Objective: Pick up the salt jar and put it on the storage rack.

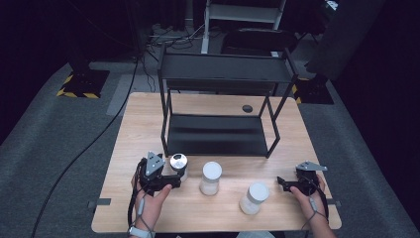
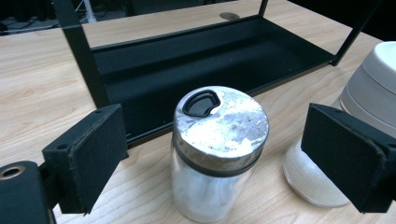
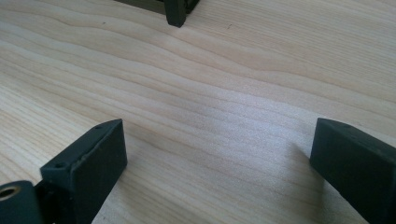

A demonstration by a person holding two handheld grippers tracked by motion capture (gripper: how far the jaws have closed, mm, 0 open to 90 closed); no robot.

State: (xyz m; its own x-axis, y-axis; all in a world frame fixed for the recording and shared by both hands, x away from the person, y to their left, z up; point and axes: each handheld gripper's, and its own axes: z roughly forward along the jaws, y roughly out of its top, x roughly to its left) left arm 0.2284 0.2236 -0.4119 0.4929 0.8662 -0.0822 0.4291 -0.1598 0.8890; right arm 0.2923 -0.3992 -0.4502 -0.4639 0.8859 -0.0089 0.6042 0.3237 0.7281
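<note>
1. We've got the shaker jar (image 2: 218, 154) standing upright, long axis straight up, metal lid on top with its black pour flap toward the shelf rack (image 1: 218, 134).
2. It sits on the table (image 1: 148, 109) just in front of the rack's left leg, between the spread jaws of our left claw (image 2: 215, 158), with a gap on both sides.
3. Our right claw (image 3: 217, 158) is wide open too, over bare wood.
4. Count: one shaker jar, two white-lidded jars (image 1: 210, 177) (image 1: 254, 197), one rack, two claws.

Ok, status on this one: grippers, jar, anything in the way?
Left gripper open, straddling metal-lidded jar, pads clear. Right gripper open over bare table. White-lidded jar crowds one pad.
</note>
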